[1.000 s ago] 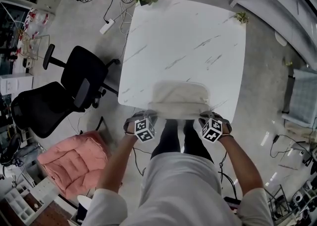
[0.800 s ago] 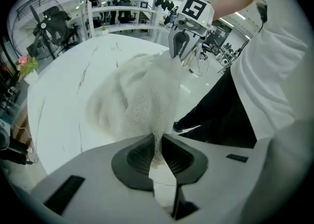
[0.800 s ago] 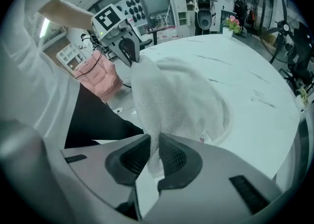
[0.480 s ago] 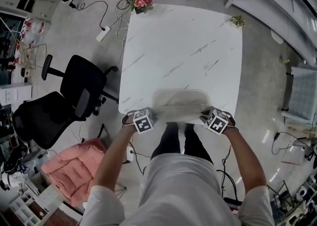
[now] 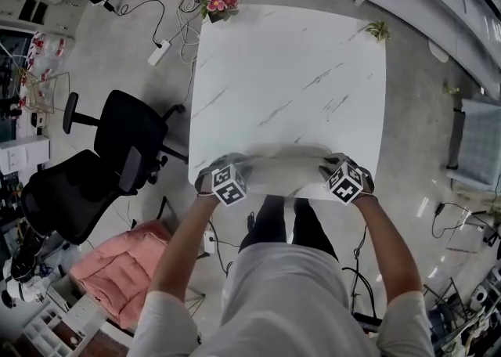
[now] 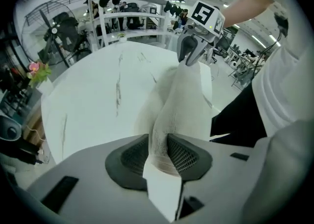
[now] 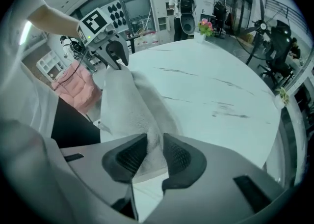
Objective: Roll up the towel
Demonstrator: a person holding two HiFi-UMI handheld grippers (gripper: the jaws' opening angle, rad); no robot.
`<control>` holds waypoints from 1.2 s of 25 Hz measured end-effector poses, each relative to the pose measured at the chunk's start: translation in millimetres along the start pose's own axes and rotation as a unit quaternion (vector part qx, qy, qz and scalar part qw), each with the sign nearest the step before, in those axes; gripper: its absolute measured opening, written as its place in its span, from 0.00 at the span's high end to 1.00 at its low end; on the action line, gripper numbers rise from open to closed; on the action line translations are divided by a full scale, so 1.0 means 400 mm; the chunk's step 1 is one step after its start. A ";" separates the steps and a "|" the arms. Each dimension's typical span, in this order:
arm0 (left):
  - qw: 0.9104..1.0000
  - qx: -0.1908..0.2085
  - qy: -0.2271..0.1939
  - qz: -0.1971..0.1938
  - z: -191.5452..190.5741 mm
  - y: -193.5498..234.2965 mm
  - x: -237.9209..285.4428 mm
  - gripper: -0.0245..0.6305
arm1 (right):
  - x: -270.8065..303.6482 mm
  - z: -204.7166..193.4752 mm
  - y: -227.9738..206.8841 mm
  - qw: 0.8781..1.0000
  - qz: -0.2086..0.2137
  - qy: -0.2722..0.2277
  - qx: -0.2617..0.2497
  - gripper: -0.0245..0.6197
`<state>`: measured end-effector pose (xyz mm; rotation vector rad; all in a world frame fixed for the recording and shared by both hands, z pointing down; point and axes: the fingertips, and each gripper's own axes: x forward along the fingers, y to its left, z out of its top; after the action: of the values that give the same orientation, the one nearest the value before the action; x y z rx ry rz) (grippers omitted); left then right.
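- White marbled bench [image 5: 290,73] fills the middle of the head view, and the towel [image 5: 283,169] lies along its 6 o'clock edge, right in front of the person.
- A second ago the towel spread much further toward 12 o'clock. It is now bunched into a narrow band across the near edge, so the far part has been brought in over the rest.
- I judge the roll to be started but loose, with a soft, uneven outline rather than a tight cylinder.
- Left claw [image 6: 159,152] sits at the towel's 9 o'clock end. Its jaws have just been opening, yet the cloth fills the gap and touches both pads.
- Right claw [image 7: 154,156] sits at the 3 o'clock end. Its jaws have also just been opening, and a thick fold is pinched between the pads.
- The widening probably means either more layers in the grip or a coming release to re-grip for the next turn; I cannot tell which.
- Both claws have shifted up onto the bench edge compared with a second ago.
- Beyond the bench are flowers [image 5: 219,3] at the 11 o'clock corner, a small plant [image 5: 380,30] at the 1 o'clock corner, a black office chair [image 5: 117,144] at 9 o'clock and a pink cushion [image 5: 117,269] at 7 o'clock.
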<state>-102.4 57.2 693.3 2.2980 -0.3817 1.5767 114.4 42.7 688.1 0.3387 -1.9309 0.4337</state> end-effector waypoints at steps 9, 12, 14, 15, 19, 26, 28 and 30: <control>0.998 -0.023 -0.018 0.057 0.001 0.061 0.040 0.71 | 0.043 -0.007 -0.050 0.999 -0.046 0.012 0.003 0.65; 0.997 -0.036 -0.025 0.056 -0.001 0.062 0.051 0.72 | 0.053 -0.010 -0.051 0.999 -0.052 0.011 -0.002 0.66; 0.997 -0.046 -0.029 0.056 -0.001 0.063 0.049 0.73 | 0.054 -0.009 -0.051 0.998 -0.054 0.010 0.001 0.66; 0.997 -0.048 -0.030 0.058 0.000 0.064 0.046 0.73 | 0.052 -0.007 -0.051 0.998 -0.055 0.011 0.002 0.66; 0.995 -0.038 -0.039 0.081 0.008 0.071 0.023 0.72 | 0.029 0.007 -0.059 0.998 -0.062 -0.001 0.017 0.66; 0.989 -0.024 -0.071 0.128 0.012 0.061 -0.055 0.70 | -0.053 0.059 -0.044 0.994 -0.084 -0.073 0.006 0.66; 0.987 -0.021 -0.078 0.138 0.007 0.051 -0.074 0.69 | -0.071 0.070 -0.028 0.992 -0.087 -0.090 -0.005 0.66; 0.985 -0.028 -0.083 0.151 -0.004 0.042 -0.090 0.70 | -0.086 0.076 -0.017 0.990 -0.097 -0.103 -0.014 0.66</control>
<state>-123.0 43.9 662.2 2.4234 -0.8409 1.4847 105.5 24.0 646.4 0.5667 -2.0786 0.2511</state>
